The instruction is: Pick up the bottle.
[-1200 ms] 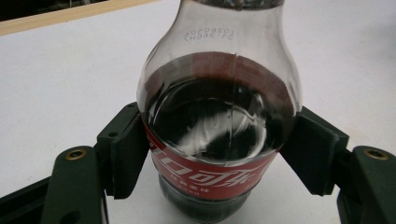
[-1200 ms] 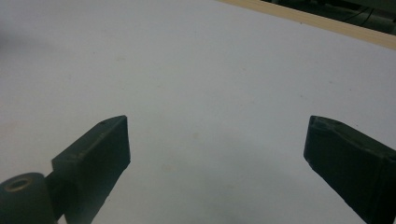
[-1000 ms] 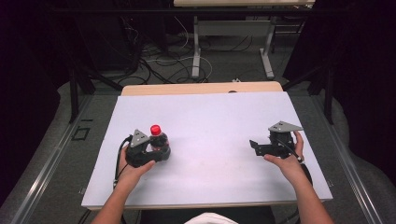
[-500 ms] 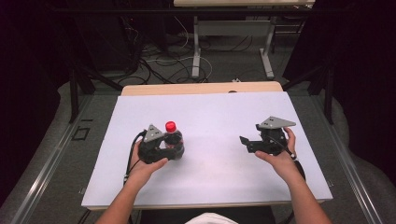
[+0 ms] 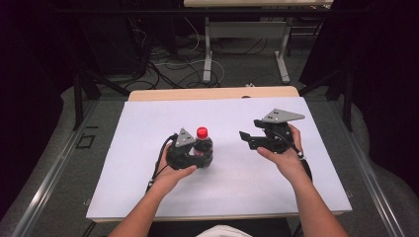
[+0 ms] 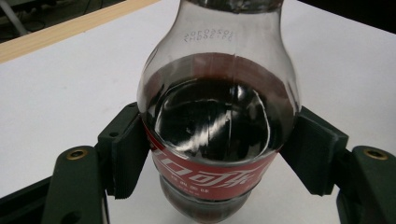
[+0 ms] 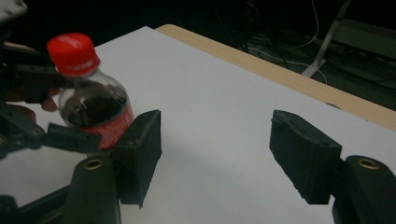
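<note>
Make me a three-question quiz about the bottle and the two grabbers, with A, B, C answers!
1. Where is the bottle?
A. in the left gripper
B. in the right gripper
C. lying on the floor

2. What colour is the cap?
A. blue
B. red
C. green

3. What is between the right gripper's jaws?
A. the bottle
B. a cup
C. nothing

Answers:
1 A: the pads press the bottle's sides in the left gripper view.
2 B: the cap shows red in the right gripper view.
3 C: bare white table shows between them; those jaws have just been closing.
</note>
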A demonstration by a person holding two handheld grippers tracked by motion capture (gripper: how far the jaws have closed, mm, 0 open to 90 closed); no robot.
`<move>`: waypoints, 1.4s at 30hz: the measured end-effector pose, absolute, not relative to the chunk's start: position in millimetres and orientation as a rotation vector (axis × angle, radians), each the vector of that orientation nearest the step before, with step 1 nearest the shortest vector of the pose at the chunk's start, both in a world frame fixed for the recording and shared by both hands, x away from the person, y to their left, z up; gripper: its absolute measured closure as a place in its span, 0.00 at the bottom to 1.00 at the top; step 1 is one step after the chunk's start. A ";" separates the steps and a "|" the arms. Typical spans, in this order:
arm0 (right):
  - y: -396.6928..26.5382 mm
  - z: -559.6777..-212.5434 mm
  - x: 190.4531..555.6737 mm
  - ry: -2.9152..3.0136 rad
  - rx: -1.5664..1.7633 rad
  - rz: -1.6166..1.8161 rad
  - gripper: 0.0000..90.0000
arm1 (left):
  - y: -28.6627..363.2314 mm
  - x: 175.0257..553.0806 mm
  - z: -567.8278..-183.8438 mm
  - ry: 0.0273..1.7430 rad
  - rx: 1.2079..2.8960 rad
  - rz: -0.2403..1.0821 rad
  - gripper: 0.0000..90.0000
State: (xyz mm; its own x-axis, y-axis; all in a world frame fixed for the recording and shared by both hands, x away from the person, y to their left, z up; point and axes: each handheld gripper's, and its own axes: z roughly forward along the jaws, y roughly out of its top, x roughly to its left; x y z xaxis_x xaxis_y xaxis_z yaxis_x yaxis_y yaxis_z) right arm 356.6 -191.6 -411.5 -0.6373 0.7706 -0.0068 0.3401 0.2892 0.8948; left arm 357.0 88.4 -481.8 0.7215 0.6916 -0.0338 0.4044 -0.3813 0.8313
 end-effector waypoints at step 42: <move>-98.1 -411.4 364.2 2.333 0.991 1.272 0.66 | 55.2 346.4 -491.6 0.742 2.063 0.350 0.33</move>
State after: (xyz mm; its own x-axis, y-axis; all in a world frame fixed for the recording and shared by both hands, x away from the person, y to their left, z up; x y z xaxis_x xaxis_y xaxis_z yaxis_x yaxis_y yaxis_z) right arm 364.2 -98.1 -411.4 -0.7151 0.6966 0.0587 0.4269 0.3686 0.8258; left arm 346.4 55.2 -491.6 0.7808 0.6240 -0.0314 0.3729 -0.4251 0.8247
